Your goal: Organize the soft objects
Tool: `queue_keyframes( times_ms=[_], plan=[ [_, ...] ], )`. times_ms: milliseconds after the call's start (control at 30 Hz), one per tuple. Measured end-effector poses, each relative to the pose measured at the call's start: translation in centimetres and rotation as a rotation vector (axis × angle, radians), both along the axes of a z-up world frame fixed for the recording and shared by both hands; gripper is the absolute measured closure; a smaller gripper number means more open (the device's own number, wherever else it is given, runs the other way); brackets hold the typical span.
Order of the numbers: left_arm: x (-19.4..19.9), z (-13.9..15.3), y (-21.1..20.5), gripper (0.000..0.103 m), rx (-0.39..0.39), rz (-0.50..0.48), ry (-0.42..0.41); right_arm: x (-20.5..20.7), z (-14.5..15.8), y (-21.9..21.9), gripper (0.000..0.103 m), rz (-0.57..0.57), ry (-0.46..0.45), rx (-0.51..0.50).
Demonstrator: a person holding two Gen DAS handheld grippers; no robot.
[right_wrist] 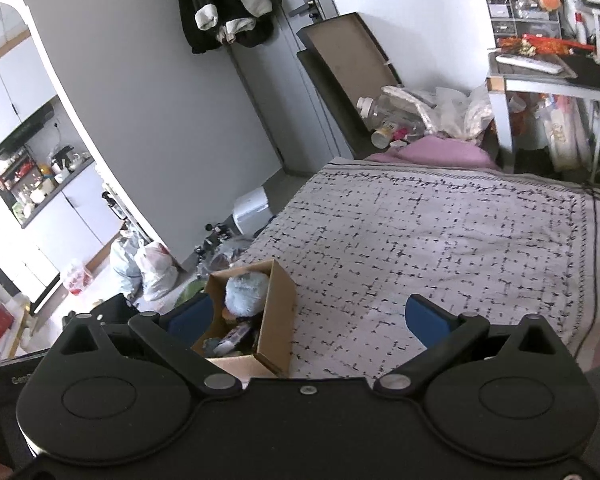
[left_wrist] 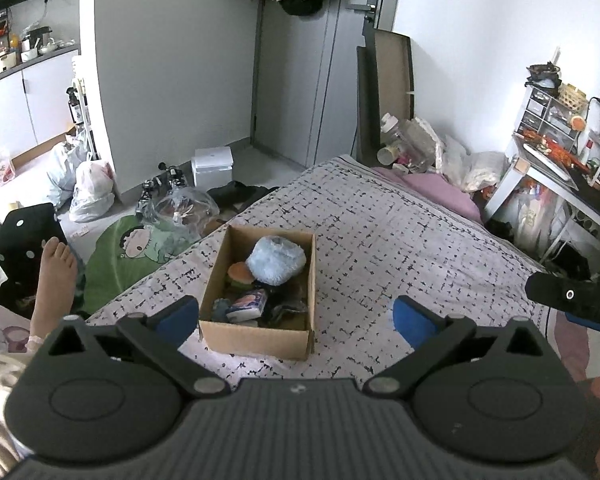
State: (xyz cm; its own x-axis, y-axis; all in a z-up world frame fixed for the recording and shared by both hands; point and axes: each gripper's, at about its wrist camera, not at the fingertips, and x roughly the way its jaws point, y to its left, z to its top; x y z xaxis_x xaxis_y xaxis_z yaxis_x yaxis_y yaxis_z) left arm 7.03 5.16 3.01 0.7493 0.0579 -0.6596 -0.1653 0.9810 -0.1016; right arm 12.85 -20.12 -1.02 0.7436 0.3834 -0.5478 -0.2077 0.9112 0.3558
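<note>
A cardboard box (left_wrist: 256, 338) stands on the patterned bedspread (left_wrist: 400, 240). In it lie a fluffy light-blue plush (left_wrist: 275, 260), an orange-topped soft toy (left_wrist: 240, 271), a small pink-and-white pack (left_wrist: 249, 304) and darker items. My left gripper (left_wrist: 296, 314) is open and empty, held above the box's near end. My right gripper (right_wrist: 308, 316) is open and empty, above the bedspread (right_wrist: 440, 232) just right of the box (right_wrist: 276, 320), where the blue plush (right_wrist: 246, 290) shows. The right gripper's body shows at the right edge of the left wrist view (left_wrist: 576, 300).
A bare foot (left_wrist: 54, 276) rests at the bed's left edge. A green cartoon cushion (left_wrist: 128, 252), plastic bags (left_wrist: 90, 190) and a white box (left_wrist: 212, 166) lie on the floor. A pink pillow (left_wrist: 436, 188) and clutter sit at the bed's far end; a desk (left_wrist: 560, 176) stands right.
</note>
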Motion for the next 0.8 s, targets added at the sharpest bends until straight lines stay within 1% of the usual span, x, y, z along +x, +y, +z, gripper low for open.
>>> queue_keyframes(
  times_ms=[200, 400, 533, 800],
  plan=[
    [-1.3, -0.1, 0.0, 0.000, 0.005, -0.019, 0.001, -1.6, 0.6, 0.2, 0.000, -0.020, -0.019, -0.062],
    [-2.4, -0.1, 0.2, 0.000, -0.006, -0.025, -0.003, -2.8, 0.5, 0.2, 0.000, -0.025, -0.008, -0.101],
    [-3.1, 0.2, 0.0, 0.000, 0.015, -0.028, -0.007, -3.3, 0.3, 0.1, 0.000, -0.030, 0.006, -0.127],
    [-4.3, 1.0, -0.1, 0.000, 0.044, -0.016, -0.011, -4.2, 0.9, -0.5, 0.000, -0.019, -0.002, -0.138]
  ],
)
